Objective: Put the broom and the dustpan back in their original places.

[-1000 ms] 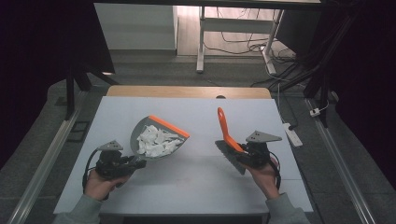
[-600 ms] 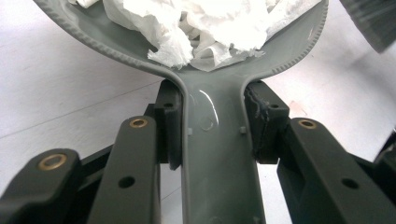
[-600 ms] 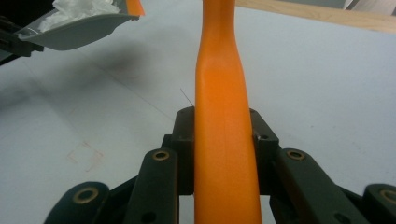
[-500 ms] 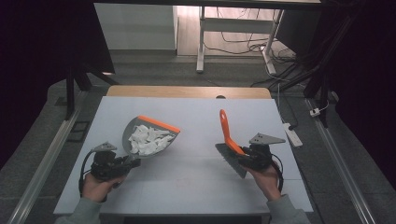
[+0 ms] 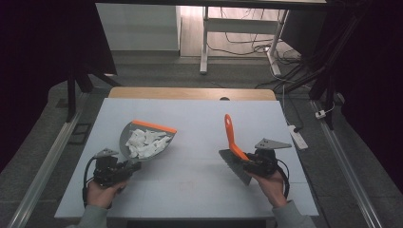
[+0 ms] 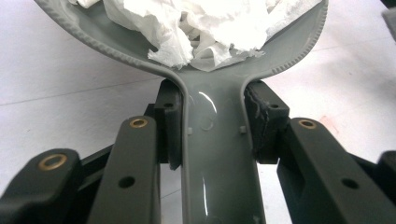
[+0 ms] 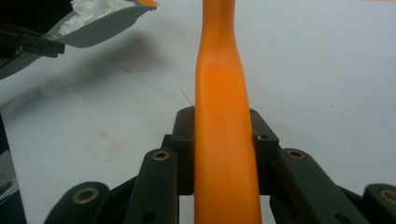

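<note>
The white table carries nothing loose between the two hands; both tools are lifted off it. On the person's left, the grey dustpan with its orange front lip hangs tilted above the table surface, its mouth facing forward and to the right, away from the person, and its handle running back and down into the left gripper. The left gripper view shows that handle lying straight along the line of the jaws, which are clamped on its two sides with no slack. A heap of torn white paper scraps sits in the pan, well inside the rim. On the right, the right gripper is closed just as firmly around the orange brush handle, whose long axis rises up and away from the jaws, while the dark bristle head hangs below and towards the person. The two tools are well apart, the brush to the right of the pan's open lip. Since the load rests in the pan, I judge that the left hand leads any emptying: the scraps can only leave over the orange lip, so that edge has to end up lowest.
</note>
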Available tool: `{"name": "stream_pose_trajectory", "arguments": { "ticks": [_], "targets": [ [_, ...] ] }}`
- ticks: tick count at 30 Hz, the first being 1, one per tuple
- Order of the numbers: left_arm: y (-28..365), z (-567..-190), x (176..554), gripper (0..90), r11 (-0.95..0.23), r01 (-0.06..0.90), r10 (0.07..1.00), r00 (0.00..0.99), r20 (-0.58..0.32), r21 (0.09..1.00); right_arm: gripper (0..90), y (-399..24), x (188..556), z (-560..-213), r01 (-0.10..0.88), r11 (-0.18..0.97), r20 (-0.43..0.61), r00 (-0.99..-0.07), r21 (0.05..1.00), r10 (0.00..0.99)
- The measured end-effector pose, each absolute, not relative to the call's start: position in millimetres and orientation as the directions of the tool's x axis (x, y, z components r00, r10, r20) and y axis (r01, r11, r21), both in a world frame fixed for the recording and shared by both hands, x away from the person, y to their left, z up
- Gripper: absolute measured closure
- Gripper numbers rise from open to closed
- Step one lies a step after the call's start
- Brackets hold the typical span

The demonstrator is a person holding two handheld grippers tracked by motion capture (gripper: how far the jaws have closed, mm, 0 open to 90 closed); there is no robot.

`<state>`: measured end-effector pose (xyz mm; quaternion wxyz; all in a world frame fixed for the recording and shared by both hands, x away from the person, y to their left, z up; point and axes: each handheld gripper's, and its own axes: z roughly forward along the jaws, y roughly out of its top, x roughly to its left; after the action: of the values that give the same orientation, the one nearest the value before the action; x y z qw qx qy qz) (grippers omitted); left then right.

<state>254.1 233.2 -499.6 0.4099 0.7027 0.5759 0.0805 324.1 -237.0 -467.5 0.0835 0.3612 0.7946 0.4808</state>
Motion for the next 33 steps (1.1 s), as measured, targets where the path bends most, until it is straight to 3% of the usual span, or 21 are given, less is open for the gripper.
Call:
{"name": "stream_pose_trajectory", "arguments": {
  "ticks": [5, 22, 28, 33],
  "targets": [
    [237, -506, 257, 61.2, 0.031, 0.753, 0.897, 0.268, -0.35, 0.657, 70.0, -240, 322, -471, 0.529, 0.271, 0.242, -0.708, 0.804, 0.664],
    [239, -523, 267, 61.2, 0.05, 0.783, 0.911, 0.218, -0.349, 0.62, 69.9, -237, 332, -491, 0.634, 0.282, 0.317, -0.662, 0.72, 0.679],
    [240, -525, 270, 61.2, 0.051, 0.787, 0.915, 0.211, -0.345, 0.615, 69.8, -243, 340, -498, 0.676, 0.275, 0.317, -0.614, 0.683, 0.723],
    [240, -526, 271, 61.1, 0.052, 0.791, 0.916, 0.206, -0.344, 0.61, 68.4, -244, 344, -499, 0.658, 0.312, 0.254, -0.618, 0.686, 0.744]
  ]
}}
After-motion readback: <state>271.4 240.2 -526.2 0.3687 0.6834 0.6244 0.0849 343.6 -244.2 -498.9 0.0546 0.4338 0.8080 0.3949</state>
